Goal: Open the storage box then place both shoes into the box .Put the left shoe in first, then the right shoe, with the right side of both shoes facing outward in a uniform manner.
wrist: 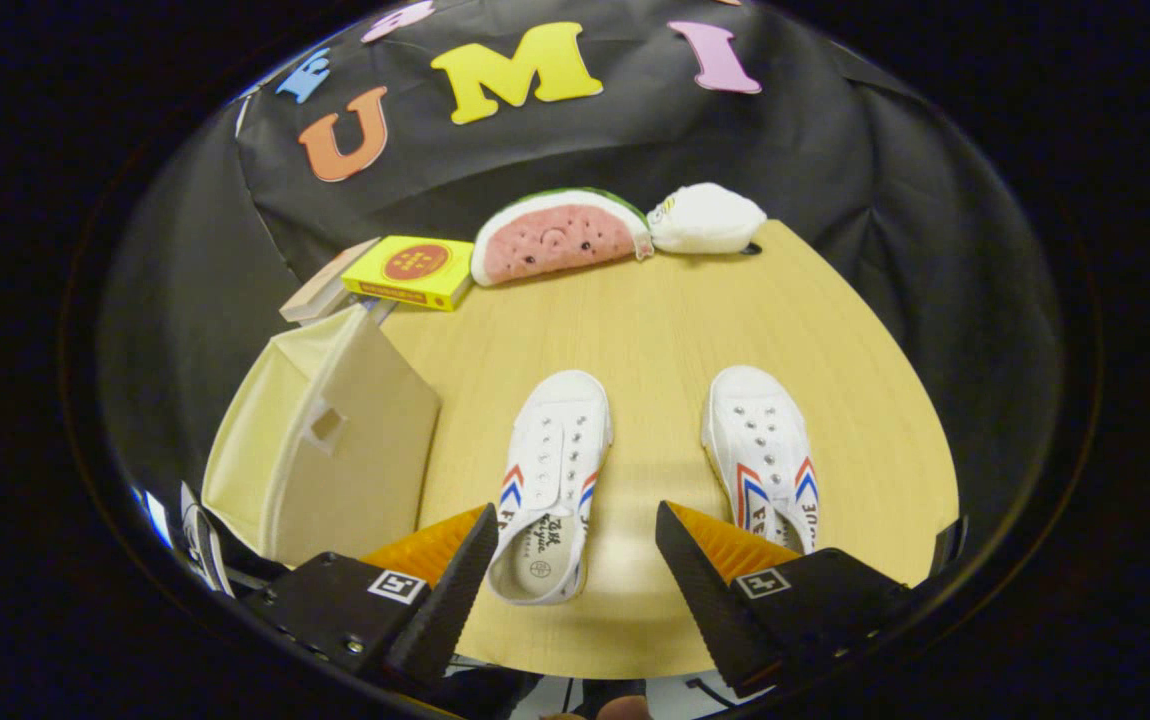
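Gripper (575, 560) spread wide, fingers holding nothing, above the near edge of the wooden table (665, 320). Left to right: cream storage box (335, 450) beside the left finger, its front flap shut. Behind it, a yellow box (413, 270) lying on a book. Left shoe (550, 480), heel between the fingers, toe pointing away. Watermelon plush (557, 235) at the far edge. White plush (705, 218) next to it. Right shoe (765, 455) just beyond the right finger, apart from its mate.

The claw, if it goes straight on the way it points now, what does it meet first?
Probably the left shoe: its heel lies between the open claw fingers, close to one finger. Height above the table is unclear, so the claw may pass over it.
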Demonstrator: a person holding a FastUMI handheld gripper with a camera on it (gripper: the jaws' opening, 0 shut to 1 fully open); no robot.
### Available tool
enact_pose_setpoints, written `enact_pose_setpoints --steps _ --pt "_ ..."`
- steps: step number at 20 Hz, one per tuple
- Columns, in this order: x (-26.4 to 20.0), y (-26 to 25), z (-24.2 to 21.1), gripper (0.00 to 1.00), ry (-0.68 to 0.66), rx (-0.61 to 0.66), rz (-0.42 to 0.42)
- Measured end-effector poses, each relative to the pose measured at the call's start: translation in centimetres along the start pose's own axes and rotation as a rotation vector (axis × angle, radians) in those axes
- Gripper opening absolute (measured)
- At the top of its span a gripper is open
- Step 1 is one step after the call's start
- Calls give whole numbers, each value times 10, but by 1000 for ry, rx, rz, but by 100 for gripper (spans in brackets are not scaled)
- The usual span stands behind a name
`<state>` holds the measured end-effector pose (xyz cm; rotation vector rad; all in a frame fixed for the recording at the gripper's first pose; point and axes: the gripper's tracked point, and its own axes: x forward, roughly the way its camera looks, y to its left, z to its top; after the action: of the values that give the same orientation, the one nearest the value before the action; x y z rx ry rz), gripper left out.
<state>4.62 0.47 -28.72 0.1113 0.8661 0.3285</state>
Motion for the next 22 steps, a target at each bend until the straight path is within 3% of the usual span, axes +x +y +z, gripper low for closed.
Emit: enact_pose_setpoints --steps 10,16,19,22 --pt "71 -17 -6 94 141 -55 -10" --pt "83 0 -8 54 207 -32 86" --pt "82 7 -10 21 244 19 122" --pt "78 9 -7 1 258 110 139"
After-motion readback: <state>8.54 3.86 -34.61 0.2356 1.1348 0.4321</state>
